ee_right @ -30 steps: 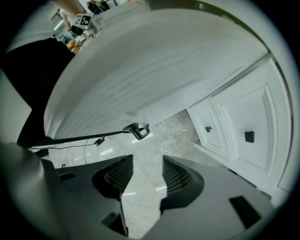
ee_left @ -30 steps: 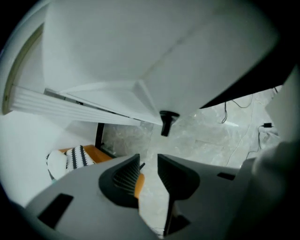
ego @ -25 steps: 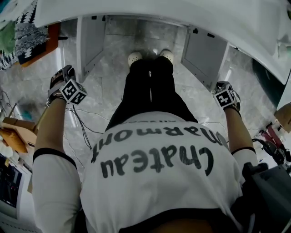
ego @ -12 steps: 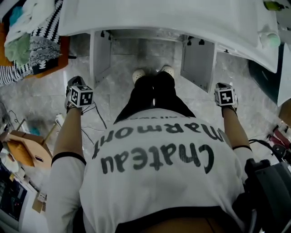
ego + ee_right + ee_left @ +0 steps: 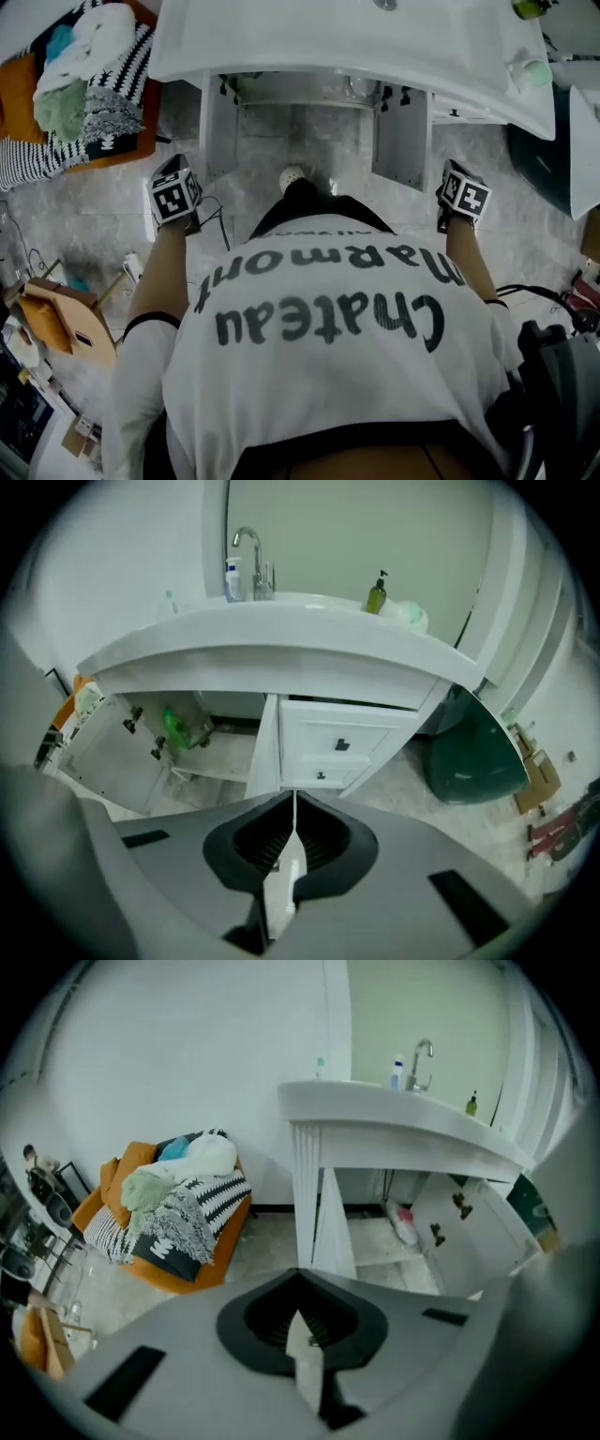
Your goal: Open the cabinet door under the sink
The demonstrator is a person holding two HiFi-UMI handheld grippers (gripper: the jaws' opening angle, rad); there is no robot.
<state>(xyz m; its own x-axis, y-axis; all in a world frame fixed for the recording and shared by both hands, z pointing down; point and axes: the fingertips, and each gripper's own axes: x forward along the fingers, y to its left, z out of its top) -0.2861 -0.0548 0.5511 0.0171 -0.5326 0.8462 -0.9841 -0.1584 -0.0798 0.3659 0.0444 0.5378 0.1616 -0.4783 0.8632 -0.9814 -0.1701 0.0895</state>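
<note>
The white vanity carries the sink, and both cabinet doors under it stand swung wide open: the left door and the right door. My left gripper is shut and empty, held apart from the left door, whose edge shows ahead of it. Its marker cube sits left of the person's legs. My right gripper is also shut on nothing, facing the right door's edge. Its marker cube is just right of that door.
An orange chair piled with laundry stands left of the vanity. A dark green bin is at the right, beside the vanity's drawers. A pink bottle and a green bottle lie inside. Cables trail across the marble floor.
Both grippers have risen and rolled, drawing in beside the open doors. The head view has lifted and now shows more of the sink top. The doors stay open.
</note>
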